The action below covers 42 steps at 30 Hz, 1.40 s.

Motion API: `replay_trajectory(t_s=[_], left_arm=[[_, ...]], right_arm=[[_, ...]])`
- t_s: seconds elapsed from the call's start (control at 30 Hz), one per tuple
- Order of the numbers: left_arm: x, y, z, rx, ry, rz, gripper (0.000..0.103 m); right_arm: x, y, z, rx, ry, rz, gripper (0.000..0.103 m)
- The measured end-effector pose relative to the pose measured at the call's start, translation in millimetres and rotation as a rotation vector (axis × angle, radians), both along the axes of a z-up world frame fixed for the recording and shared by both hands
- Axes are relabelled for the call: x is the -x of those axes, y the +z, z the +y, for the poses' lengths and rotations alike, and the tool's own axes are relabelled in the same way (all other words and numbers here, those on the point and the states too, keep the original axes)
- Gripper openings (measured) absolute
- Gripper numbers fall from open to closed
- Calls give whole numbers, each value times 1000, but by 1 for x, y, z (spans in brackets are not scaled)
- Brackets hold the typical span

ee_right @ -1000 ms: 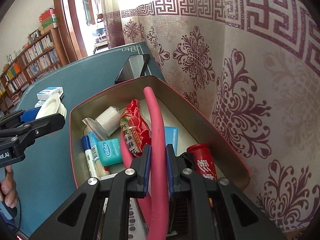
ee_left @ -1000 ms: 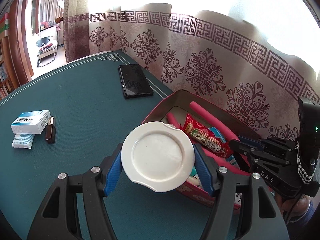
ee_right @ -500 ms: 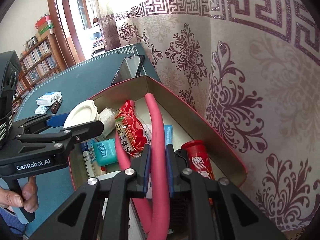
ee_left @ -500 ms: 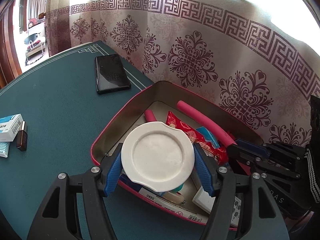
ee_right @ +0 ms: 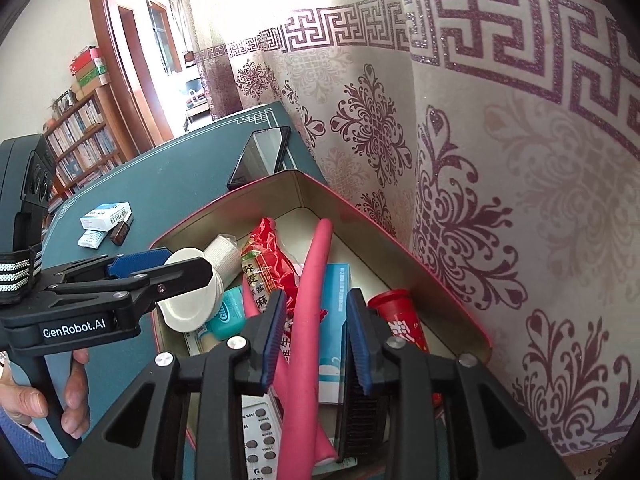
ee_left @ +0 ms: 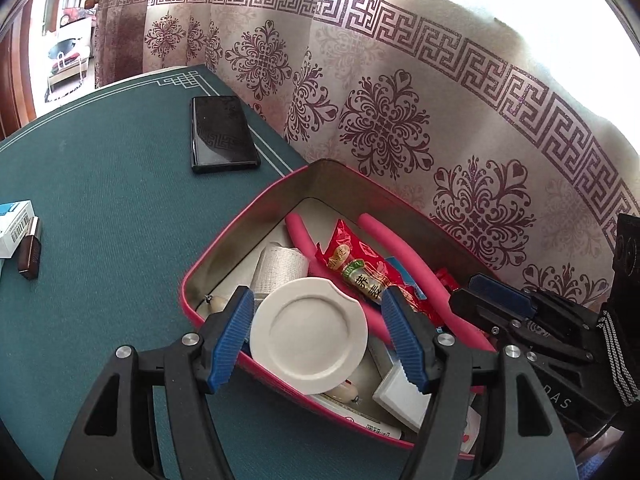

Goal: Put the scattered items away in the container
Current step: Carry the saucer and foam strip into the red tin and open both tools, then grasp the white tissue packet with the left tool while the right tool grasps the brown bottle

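Note:
A red tin box (ee_left: 188,300) (ee_right: 440,276) stands on the green table by the curtain, full of items. My left gripper (ee_left: 318,344) is open with a small white plate (ee_left: 308,334) (ee_right: 188,308) between its blue pads; the right pad stands clear of the rim. The plate sits over the box's near-left corner. My right gripper (ee_right: 316,336) is open, its fingers either side of a pink foam tube (ee_right: 312,304) (ee_left: 400,252) that lies in the box. A red snack packet (ee_left: 360,268) (ee_right: 268,268) lies beside the tube.
On the table outside the box lie a black phone (ee_left: 222,138) (ee_right: 260,156), a white and blue medicine box (ee_left: 12,224) (ee_right: 106,216), a small brown bottle (ee_left: 30,252) (ee_right: 121,232) and a small packet (ee_right: 91,238). A patterned curtain (ee_left: 440,120) hangs right behind the box.
My left gripper carried the plate right over the box and lowered it, then opened its jaws. My right gripper opened and let go of the pink tube.

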State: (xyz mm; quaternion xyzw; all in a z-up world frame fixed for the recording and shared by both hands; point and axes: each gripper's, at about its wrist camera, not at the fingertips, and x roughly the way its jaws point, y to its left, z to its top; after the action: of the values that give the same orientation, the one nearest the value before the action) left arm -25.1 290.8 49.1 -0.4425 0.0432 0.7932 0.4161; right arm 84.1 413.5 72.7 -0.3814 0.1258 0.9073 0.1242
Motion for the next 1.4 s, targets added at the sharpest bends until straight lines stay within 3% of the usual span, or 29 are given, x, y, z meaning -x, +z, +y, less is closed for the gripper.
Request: replay_trajectory(t_s=[0.4, 0.53, 0.63, 0.83, 1.2, 1.4], left_arm=[[13, 14, -34, -44, 74, 14, 70], [23, 12, -51, 9, 153, 53, 70], [35, 6, -72, 16, 209, 40, 70], [61, -3, -122, 25, 332, 17, 70], [119, -31, -234, 77, 593, -38, 70], [141, -44, -252, 153, 586, 27, 70]], right_arm=[[5, 12, -15, 24, 16, 44, 35], [11, 14, -29, 33, 45, 61, 54], [16, 18, -44, 23, 69, 89, 80], [34, 26, -81, 26, 155, 116, 80], [72, 14, -145, 72, 302, 70, 81], [91, 5, -178, 80, 380, 45, 81]])
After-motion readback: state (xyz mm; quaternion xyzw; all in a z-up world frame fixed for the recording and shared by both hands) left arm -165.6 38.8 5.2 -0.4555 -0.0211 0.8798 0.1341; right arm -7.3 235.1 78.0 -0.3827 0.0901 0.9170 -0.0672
